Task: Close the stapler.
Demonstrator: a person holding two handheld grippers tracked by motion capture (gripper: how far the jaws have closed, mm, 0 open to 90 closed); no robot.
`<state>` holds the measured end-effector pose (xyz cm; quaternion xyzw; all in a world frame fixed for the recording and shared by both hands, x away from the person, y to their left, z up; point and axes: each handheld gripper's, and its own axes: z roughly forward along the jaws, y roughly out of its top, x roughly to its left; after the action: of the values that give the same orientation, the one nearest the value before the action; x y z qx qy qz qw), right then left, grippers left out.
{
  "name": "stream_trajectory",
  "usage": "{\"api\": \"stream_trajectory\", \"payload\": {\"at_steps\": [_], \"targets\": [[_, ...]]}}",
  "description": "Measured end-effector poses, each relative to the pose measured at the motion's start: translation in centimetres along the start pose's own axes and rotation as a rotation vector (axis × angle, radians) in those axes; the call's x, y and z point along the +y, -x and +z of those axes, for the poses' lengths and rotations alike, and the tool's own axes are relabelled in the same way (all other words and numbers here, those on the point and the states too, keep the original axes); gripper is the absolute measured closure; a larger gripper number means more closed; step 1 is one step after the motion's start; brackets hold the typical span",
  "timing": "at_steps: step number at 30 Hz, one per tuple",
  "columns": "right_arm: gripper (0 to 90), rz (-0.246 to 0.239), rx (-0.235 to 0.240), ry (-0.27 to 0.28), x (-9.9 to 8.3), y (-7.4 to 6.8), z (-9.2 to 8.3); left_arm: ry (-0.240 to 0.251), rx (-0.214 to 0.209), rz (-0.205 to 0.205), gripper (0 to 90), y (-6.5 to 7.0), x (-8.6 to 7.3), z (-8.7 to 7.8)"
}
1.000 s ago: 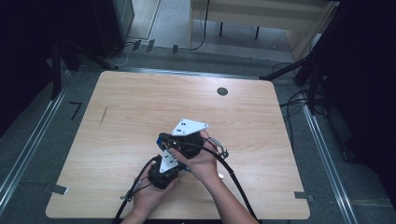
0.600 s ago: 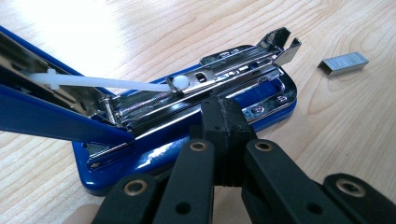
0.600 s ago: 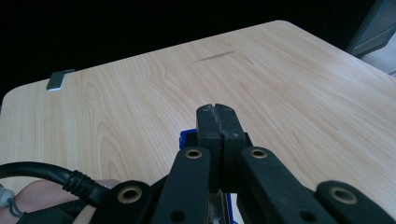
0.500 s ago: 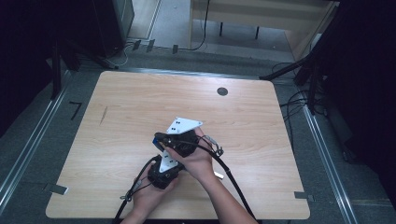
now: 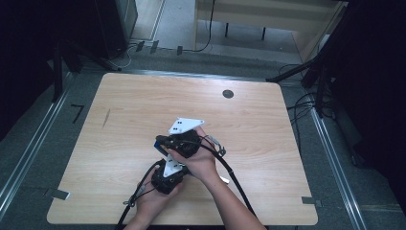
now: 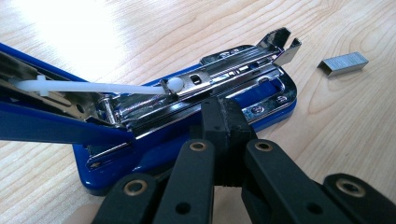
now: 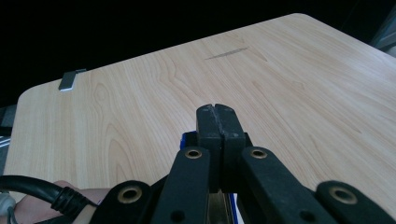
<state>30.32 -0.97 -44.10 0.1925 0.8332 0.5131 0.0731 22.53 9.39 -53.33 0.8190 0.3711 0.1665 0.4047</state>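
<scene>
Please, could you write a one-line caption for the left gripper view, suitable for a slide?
Closed left gripper beside an opened blue stapler, a staple strip lying apart on the wooden table.

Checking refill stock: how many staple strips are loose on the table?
1. The staple strip lies on the table, apart from the open blue stapler, beyond its front end. Others may be hidden.

The right tool [image 5: 165,140], with its grey three-cornered plate, has slid slightly left and nearer the person across the pale wooden desk [image 5: 119,115]. Its hand [image 5: 198,160] shifted along with it.
</scene>
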Motion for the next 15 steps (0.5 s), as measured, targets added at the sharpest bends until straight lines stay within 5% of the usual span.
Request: {"api": "stream_trajectory", "payload": {"at_steps": [15], "targets": [[90.0,0.0,0.064,-0.029,0.4,0.8,1.1,-0.001,-0.005,-0.002,90.0,0.0,0.0,0.0]]}}
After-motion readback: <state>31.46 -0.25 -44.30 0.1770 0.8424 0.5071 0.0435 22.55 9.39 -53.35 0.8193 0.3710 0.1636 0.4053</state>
